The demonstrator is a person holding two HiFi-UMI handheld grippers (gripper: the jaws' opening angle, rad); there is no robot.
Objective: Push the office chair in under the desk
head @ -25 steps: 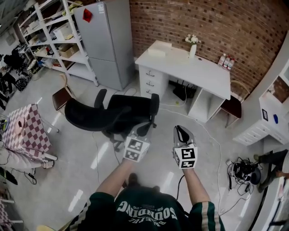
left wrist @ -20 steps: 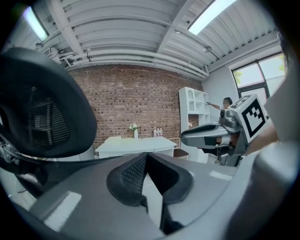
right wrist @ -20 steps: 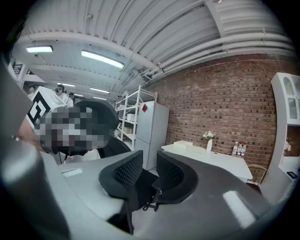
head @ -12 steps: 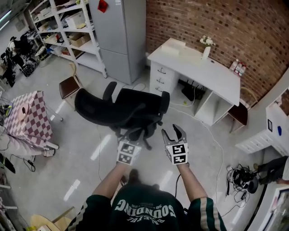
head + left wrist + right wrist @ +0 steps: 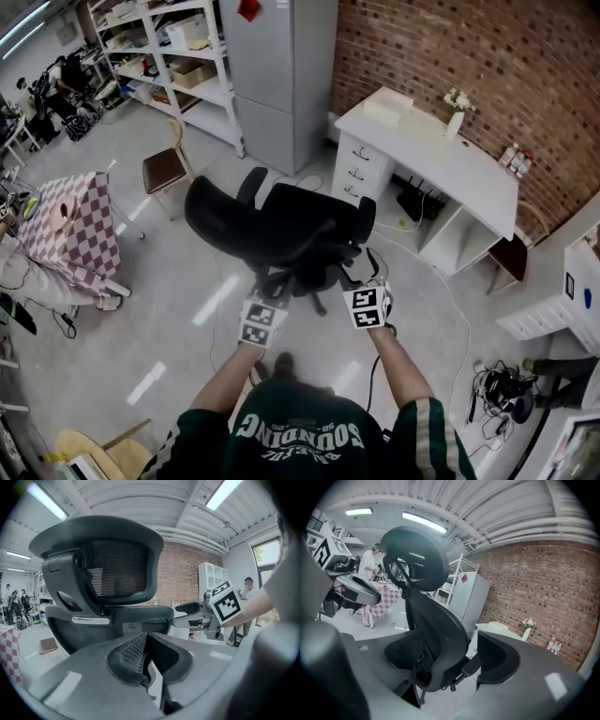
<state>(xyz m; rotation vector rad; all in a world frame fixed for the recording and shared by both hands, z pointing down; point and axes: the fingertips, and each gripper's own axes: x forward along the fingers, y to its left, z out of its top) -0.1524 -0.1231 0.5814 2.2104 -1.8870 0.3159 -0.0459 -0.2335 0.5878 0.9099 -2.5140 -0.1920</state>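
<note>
Black mesh office chair (image 5: 281, 225) stands on the grey floor, apart from the white desk with drawers (image 5: 441, 155). Both grippers are at its back. Left gripper (image 5: 147, 660) is pressed together and empty. Right gripper (image 5: 368, 286) is opening, with the chair's back edge between its spread jaws.

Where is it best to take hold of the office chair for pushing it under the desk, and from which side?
I would grip the side edge of the backrest, coming from behind the office chair. Its back faces the person, the white desk stands beyond it, and that thin rim fits between jaws. The right gripper, jaws opening, straddles that edge.
</note>
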